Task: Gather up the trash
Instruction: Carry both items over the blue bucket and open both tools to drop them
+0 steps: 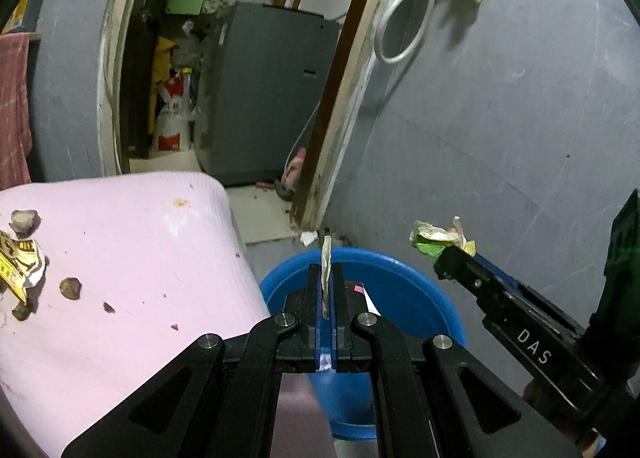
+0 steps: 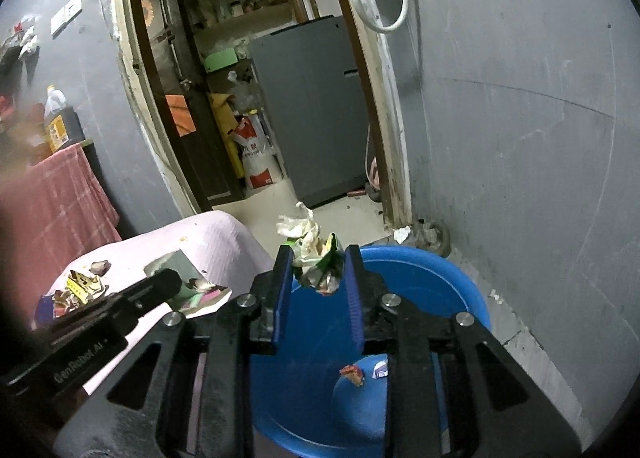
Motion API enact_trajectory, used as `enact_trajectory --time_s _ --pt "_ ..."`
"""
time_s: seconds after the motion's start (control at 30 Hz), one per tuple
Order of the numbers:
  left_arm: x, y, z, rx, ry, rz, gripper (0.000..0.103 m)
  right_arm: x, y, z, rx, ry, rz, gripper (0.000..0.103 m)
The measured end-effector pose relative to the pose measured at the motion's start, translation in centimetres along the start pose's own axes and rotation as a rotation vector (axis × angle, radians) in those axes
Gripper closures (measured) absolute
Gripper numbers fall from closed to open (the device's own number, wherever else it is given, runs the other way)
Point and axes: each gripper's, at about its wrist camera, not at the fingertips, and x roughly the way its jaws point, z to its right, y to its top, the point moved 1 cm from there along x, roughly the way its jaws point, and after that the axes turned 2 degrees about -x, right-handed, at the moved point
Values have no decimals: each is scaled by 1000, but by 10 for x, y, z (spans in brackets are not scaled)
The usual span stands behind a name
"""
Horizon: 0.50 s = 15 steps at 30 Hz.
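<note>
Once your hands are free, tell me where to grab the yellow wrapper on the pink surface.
Take the yellow wrapper by its crumpled white end, which seems to lift off the pink surface. Come down from above, straddling that raised fold and staying clear of the brown scraps beside it.

The tub [image 2: 460, 282] is bright blue. The mat [image 1: 132, 242] is pale pink with brown specks. The crumpled wrapper [image 2: 316, 258] is cream and green. The wall [image 1: 500, 118] is grey. The hanging towel [image 2: 60, 202] is red-checked.
</note>
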Motion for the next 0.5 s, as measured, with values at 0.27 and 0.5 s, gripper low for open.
enact_trajectory --time_s 0.27,0.5 --pt "10 -5 -9 -21 3 -53 88 4 -1 5 23 -11 -17 70" --pt "0 -4 -20 -55 23 -6 67 2 0 5 31 -17 0 62"
